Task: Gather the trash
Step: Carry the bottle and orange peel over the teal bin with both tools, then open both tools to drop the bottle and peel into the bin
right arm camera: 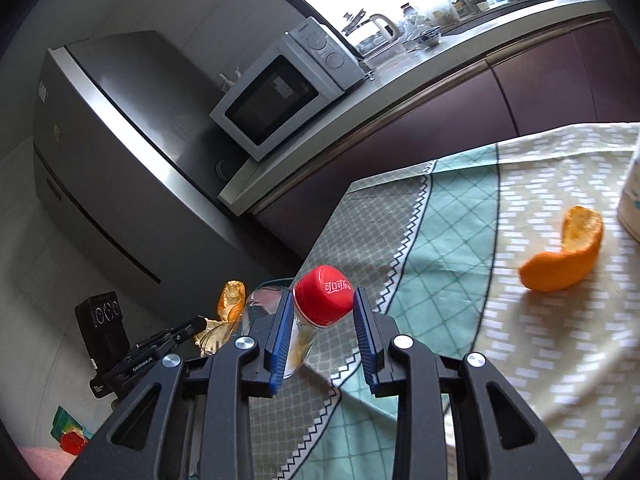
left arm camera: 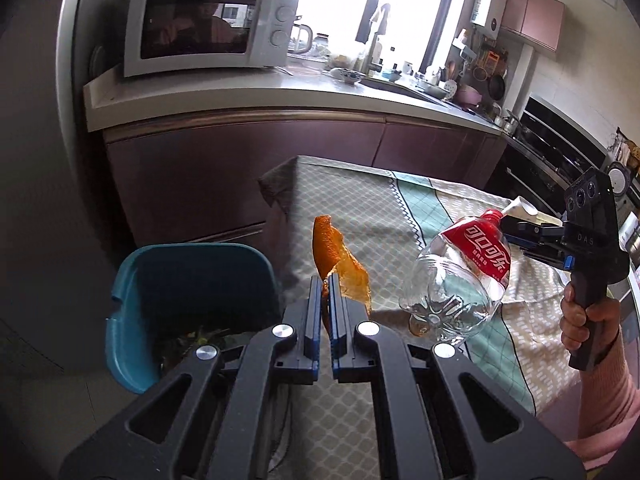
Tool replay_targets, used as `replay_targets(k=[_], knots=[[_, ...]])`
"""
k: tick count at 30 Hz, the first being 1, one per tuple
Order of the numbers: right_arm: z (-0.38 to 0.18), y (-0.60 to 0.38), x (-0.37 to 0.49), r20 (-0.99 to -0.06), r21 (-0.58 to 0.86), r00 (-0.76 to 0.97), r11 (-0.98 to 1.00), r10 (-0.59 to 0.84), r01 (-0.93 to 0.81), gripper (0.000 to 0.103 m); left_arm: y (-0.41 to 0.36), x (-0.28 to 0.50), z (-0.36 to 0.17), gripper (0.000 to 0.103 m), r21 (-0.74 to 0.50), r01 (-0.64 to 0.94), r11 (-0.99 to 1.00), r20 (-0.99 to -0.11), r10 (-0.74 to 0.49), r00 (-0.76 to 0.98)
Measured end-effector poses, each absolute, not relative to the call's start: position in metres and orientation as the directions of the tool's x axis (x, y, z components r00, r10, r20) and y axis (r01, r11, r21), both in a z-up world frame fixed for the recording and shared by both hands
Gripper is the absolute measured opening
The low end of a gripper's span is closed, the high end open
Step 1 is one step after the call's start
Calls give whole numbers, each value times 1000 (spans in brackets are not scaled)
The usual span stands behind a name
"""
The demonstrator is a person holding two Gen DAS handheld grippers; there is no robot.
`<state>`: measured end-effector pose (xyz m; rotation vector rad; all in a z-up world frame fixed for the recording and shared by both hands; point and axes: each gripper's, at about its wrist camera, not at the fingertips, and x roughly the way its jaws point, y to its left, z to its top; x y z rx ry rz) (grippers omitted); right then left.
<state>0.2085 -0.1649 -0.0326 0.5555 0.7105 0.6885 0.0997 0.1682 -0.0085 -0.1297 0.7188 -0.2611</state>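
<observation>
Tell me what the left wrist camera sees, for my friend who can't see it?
The left claw pinches a piece of orange peel beside a blue trash bin. To its right, the right claw holds an empty cola bottle by the neck over a patterned tablecloth, with a kitchen counter behind.

L fingers (left arm camera: 325, 280) pinched, R fingers (right arm camera: 362, 320) clamped
</observation>
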Motion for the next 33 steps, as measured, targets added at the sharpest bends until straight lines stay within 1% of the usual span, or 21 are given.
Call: replay_targets(k=[6, 13, 22, 33], knots=[[-26, -111, 234, -408, 660, 503, 626, 762, -414, 29, 218, 95, -7, 4, -204, 105, 973, -632, -213, 745], [-21, -52, 257, -456, 633, 443, 631, 772, -448, 29, 262, 97, -23, 4, -216, 16, 976, -659, -158, 736], [-25, 6, 271, -541, 565, 393, 667, 744, -486, 29, 289, 107, -48, 4, -216, -37, 976, -691, -126, 712], [-42, 43, 286, -612, 521, 372, 710, 698, -474, 29, 297, 131, -81, 4, -204, -79, 976, -732, -98, 674]])
